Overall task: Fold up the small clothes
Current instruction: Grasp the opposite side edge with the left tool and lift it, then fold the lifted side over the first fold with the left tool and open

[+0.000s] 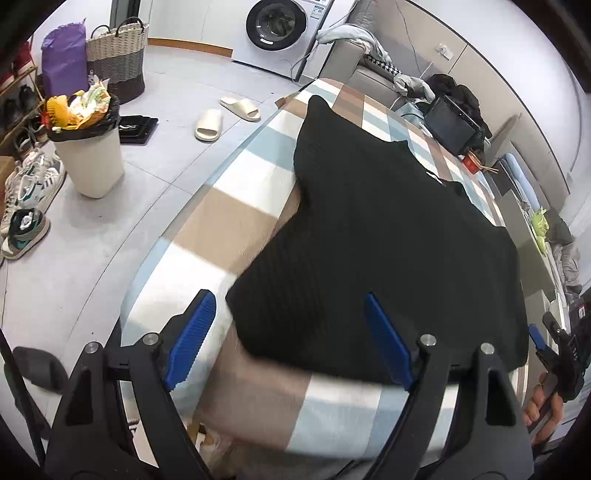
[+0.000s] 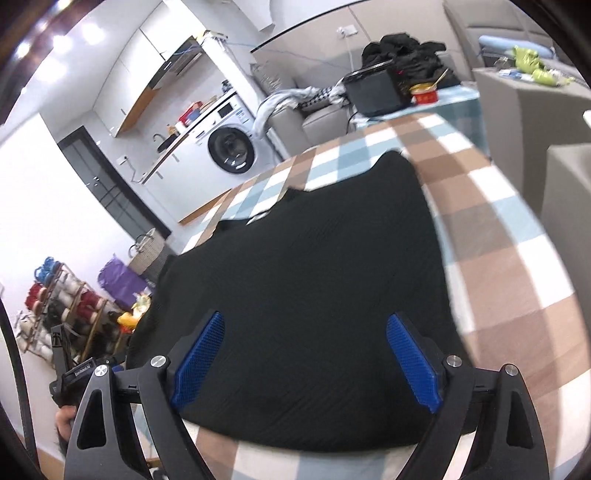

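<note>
At the far left, on the floor, a bin [image 1: 90, 147] overflows with rubbish beside shoes [image 1: 27, 206], a woven basket [image 1: 118, 55] and two pale slippers [image 1: 225, 116]; a washing machine [image 1: 279, 27] stands against the far wall. The left gripper [image 1: 291, 339] hangs over the near edge of the checked cloth [image 1: 229, 218] that covers the table, fingers wide with nothing between the blue pads [image 1: 194, 339]. A black garment [image 1: 388, 229] lies flat on the cloth, its near hem just past the pads, sleeves spreading left and right. The right gripper [image 2: 306, 362] hovers above the garment's near part, fingers spread wide and gripping nothing. To the far right sits a grey sofa [image 1: 373, 70] with clothes piled on it.
</note>
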Action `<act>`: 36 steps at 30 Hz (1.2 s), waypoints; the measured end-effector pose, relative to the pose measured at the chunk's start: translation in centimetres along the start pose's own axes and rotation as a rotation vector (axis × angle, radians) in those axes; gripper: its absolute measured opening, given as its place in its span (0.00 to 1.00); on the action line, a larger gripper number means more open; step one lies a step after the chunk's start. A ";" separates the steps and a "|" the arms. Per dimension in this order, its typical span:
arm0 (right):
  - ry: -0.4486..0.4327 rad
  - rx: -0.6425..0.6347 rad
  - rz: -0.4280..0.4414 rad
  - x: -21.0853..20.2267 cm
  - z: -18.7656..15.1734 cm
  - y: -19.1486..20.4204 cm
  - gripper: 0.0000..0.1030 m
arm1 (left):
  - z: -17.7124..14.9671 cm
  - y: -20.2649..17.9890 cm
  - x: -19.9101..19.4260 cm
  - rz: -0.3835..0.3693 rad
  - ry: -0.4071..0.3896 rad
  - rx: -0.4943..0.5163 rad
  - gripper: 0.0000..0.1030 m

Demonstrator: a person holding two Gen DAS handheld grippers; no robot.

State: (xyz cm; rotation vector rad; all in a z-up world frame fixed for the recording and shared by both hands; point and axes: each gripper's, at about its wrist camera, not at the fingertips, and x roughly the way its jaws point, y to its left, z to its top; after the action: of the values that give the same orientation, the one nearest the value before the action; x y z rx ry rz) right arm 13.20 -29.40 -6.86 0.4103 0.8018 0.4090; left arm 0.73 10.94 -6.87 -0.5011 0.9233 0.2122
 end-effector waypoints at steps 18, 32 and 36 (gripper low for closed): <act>0.019 -0.052 0.061 1.1 -1.1 2.4 0.88 | -3.4 -1.6 1.0 -0.160 0.022 -0.107 0.78; 0.015 -0.042 0.020 1.1 -1.1 1.6 0.88 | -0.8 -2.9 4.1 -0.027 -0.141 -0.187 0.17; 0.007 -0.043 0.006 0.8 -1.1 1.3 0.88 | -0.2 -2.5 3.1 -0.032 -0.187 -0.155 0.16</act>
State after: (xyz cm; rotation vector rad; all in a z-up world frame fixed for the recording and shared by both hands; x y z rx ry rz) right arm 12.66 -27.69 -7.36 0.3713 0.7979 0.4330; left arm 3.44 8.54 -8.66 -0.6283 0.7191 0.2977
